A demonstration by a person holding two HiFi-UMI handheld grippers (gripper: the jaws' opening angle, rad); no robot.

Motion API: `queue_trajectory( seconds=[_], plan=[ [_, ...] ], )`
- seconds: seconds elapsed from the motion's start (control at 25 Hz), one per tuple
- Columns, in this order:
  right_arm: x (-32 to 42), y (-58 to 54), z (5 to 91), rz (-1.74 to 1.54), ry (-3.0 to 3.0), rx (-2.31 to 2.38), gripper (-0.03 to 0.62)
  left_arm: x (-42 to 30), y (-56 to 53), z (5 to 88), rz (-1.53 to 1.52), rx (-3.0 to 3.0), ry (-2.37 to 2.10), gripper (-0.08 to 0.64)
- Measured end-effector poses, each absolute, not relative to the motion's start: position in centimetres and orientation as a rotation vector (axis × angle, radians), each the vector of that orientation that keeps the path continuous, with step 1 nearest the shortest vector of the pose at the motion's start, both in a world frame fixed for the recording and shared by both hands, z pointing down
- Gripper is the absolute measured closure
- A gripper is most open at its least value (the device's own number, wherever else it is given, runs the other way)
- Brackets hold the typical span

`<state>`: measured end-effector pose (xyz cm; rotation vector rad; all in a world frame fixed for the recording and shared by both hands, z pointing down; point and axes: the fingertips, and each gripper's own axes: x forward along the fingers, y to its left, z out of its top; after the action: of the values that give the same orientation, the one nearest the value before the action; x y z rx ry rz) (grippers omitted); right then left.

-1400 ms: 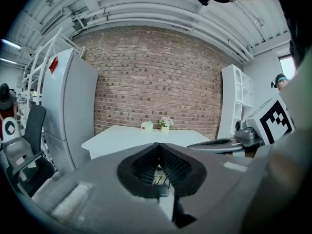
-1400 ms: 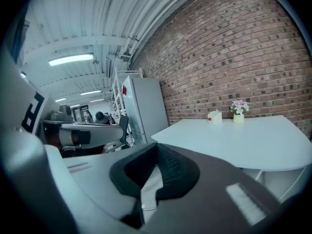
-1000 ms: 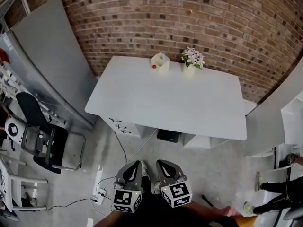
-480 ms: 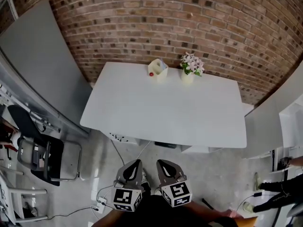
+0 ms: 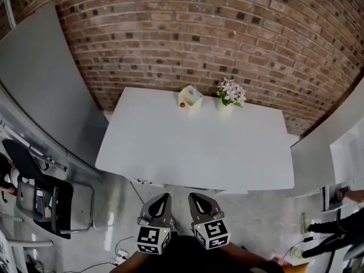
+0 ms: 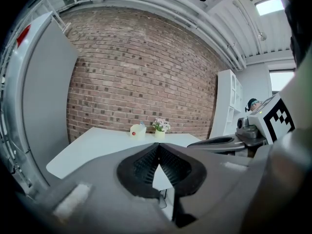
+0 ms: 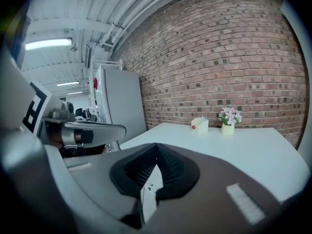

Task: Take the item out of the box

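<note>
Table (image 5: 193,147) nearer; left gripper (image 5: 164,198), right gripper (image 5: 194,198) jaws together; cream box (image 5: 191,99) shows red item (image 5: 182,104)

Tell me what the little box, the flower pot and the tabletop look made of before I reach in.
Box: pale cream, matte, with flat, thin-looking walls and an open top. Probably card or thin plastic.
Flower pot: the same pale cream and smooth. Maybe ceramic or plastic, but it is too small to tell.
Table: plain white, smooth, with an even soft sheen. Likely laminate or painted board.
</note>
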<state>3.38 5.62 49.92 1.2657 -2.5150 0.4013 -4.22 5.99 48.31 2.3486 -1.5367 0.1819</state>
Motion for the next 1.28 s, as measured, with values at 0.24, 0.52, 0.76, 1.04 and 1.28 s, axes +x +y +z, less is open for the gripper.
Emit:
queue_trajectory(
  seconds=[0.24, 0.52, 0.76, 1.04, 1.28],
  plan=[
    [0.8, 3.2, 48.9, 0.374, -2.528, 1.31, 0.591, -6.8, 3.9, 47.5, 0.164, 2.374, -1.532, 0.555],
    [-1.8, 1.7, 48.5, 0.334, -2.546, 1.288, 0.591, -9.0, 3.0, 47.5, 0.142, 2.379, -1.561, 0.555],
    [-3.3, 0.7, 48.2, 0.32, -2.565, 1.247, 0.591, -10.5, 1.9, 46.8, 0.114, 2.35, -1.609, 0.555],
    [-3.9, -2.6, 49.3, 0.325, -2.573, 1.21, 0.591, -11.2, -1.3, 47.5, 0.129, 2.33, -1.647, 0.555],
    [-3.1, -7.4, 49.9, 0.344, -2.573, 1.204, 0.591, -10.0, -6.3, 47.5, 0.158, 2.336, -1.635, 0.554]
  ],
)
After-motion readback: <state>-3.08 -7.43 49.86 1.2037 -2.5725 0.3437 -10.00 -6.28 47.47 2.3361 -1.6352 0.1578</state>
